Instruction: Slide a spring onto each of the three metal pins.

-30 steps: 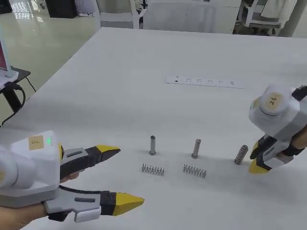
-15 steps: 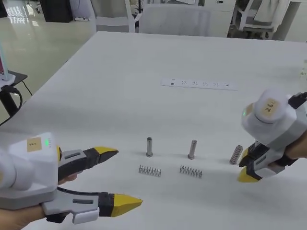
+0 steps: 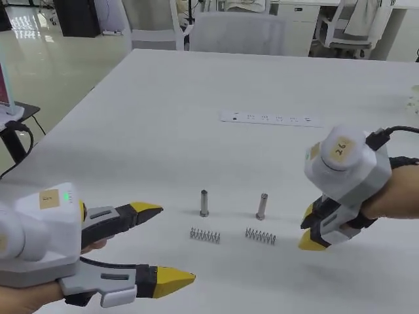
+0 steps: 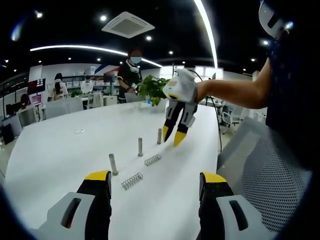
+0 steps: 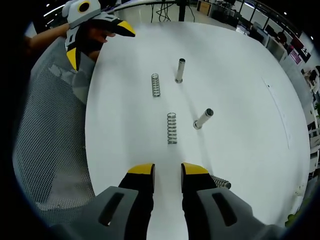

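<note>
Two bare metal pins [image 3: 204, 203] [image 3: 262, 206] stand upright on the white table [image 3: 163, 118]. A loose spring [image 3: 205, 235] [image 3: 260, 235] lies in front of each. My left gripper [image 3: 163, 243] hovers open at the near left, empty, with its jaws wide apart. My right gripper [image 3: 310, 229] sits low at the right of the row, open by a narrow gap with nothing between its fingers. In the right gripper view, a third pin wearing a spring [image 5: 220, 181] peeks out beside my right fingertip. In the left gripper view, that pin [image 4: 159, 136] stands just left of the right gripper [image 4: 175, 135].
A white power strip [image 3: 272, 119] lies flat farther back on the table. Grey chairs [image 3: 239, 33] stand at the far edge. A mesh chair [image 5: 60, 130] is close to the near edge. People and a plant [image 4: 152, 87] are beyond the far side.
My right gripper has moved left and toward me, away from the spring on the third pin, and now covers that pin in the head view. The left gripper has stayed put.
</note>
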`<state>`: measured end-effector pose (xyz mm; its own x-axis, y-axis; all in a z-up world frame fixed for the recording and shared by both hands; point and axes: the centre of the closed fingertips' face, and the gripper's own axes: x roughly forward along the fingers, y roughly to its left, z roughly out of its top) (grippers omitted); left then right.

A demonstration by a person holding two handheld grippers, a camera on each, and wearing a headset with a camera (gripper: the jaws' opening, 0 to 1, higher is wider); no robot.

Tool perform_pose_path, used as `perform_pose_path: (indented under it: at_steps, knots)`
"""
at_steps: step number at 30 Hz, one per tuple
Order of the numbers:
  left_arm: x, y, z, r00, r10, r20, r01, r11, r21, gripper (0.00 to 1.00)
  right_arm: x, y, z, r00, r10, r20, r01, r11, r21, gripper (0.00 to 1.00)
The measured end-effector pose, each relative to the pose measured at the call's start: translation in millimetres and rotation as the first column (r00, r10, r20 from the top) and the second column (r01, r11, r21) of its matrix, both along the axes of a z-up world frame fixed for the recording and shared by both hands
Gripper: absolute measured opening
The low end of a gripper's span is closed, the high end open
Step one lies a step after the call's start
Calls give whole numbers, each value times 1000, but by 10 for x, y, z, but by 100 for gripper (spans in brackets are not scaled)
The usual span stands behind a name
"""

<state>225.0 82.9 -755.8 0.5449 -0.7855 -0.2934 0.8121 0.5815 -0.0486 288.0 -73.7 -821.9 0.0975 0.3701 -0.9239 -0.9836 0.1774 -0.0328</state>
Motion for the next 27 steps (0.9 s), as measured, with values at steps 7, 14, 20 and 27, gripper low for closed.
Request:
perform_pose_path:
  at_steps: [7,14,20,27]
  knots:
    - [-6,5,-1,1000,3,-1,-3,1000,-1,67,59,153,-76,1000,22,-4,-22,1000,7,19]
    - [9,9,-7,1000,6,-3,-6,1000,-4,67,104,233,-158,999,34,-10,-34,999,2,18]
    - [12,11,-14,1000,6,-7,-6,1000,-6,67,133,282,-244,999,36,-19,-36,999,0,18]
    - [9,12,-18,1000,8,-12,-8,1000,-11,66,141,272,-324,999,46,-23,-46,999,-28,17]
